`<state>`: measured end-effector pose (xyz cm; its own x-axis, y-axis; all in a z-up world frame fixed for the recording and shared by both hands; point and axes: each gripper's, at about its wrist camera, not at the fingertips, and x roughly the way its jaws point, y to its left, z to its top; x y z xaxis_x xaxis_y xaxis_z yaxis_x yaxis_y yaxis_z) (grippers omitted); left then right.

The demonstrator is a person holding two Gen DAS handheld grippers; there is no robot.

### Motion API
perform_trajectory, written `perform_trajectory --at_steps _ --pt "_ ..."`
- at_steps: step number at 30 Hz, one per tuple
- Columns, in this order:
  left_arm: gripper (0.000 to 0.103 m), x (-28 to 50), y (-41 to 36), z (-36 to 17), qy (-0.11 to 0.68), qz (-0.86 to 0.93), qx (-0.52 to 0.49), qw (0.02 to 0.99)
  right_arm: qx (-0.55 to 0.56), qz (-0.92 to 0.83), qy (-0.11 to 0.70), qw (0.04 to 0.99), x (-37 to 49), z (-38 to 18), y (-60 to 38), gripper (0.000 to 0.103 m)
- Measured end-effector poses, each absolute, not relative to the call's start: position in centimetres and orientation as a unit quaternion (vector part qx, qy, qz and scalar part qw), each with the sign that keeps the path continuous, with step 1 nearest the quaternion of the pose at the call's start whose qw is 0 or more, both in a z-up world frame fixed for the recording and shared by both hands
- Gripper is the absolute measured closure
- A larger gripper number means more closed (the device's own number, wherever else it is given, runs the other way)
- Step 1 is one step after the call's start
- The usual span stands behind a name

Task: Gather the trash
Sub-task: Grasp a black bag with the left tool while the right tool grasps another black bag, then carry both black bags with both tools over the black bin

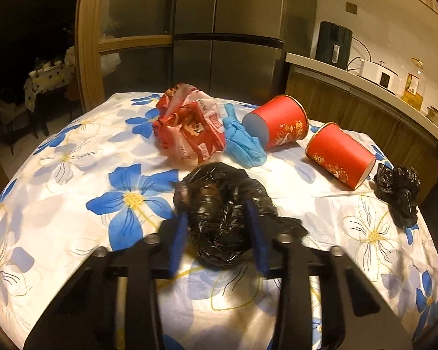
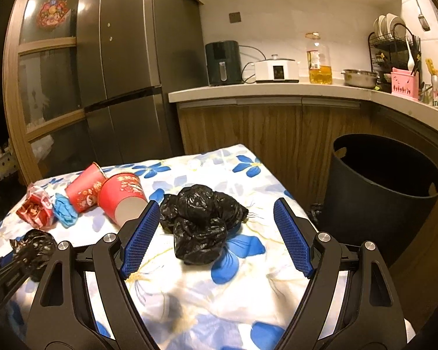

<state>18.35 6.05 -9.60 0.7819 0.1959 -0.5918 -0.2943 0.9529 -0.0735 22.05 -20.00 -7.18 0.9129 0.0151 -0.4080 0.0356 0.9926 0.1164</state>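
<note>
Left wrist view: left gripper (image 1: 217,227) fingers clamp black bag wad (image 1: 222,215) mid-tabletop; right gripper (image 2: 216,233) fingers wide before second black wad (image 2: 201,221); next, close, carry to bin (image 2: 385,195).

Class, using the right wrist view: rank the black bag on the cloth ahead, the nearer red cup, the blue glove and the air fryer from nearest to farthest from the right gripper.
1. Black bag: just ahead of the open right gripper, between its fingers.
2. Nearer red cup: left, lying on its side.
3. Blue glove: further left, beyond the cup.
4. Air fryer: on the back counter.
</note>
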Motion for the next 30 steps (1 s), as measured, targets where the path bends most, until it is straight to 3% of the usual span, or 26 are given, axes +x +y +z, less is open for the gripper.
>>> perform_trajectory --at_steps 2,5,9,14,19,22,30 --pt "0.083 18.2 5.9 -9.4 0.301 0.124 -0.081 0.942 0.058 -0.003 0.217 0.975 23.1 -7.5 -19.7 0.024" --pt "0.089 17.8 5.7 -8.9 0.292 0.114 -0.083 0.946 0.051 -0.001 0.227 0.973 24.4 -7.9 -19.2 0.026" --pt "0.09 17.3 5.7 -8.2 0.283 0.107 -0.084 0.949 0.047 -0.001 0.244 0.969 26.2 -8.4 -18.8 0.033" --pt "0.09 17.0 5.3 -7.3 0.272 0.107 -0.071 0.954 0.041 -0.005 0.265 0.963 27.4 -9.1 -18.4 0.049" --pt "0.09 16.9 5.3 -6.9 0.27 0.104 -0.071 0.955 0.043 0.001 0.282 0.958 27.9 -9.7 -18.6 0.082" --pt "0.09 16.8 5.1 -6.7 0.268 0.102 -0.07 0.956 0.044 0.009 0.284 0.958 27.7 -9.7 -18.7 0.092" --pt "0.091 16.3 4.5 -5.7 0.256 0.094 -0.067 0.96 0.055 0.019 0.258 0.964 24.9 -8.1 -19.6 0.097"
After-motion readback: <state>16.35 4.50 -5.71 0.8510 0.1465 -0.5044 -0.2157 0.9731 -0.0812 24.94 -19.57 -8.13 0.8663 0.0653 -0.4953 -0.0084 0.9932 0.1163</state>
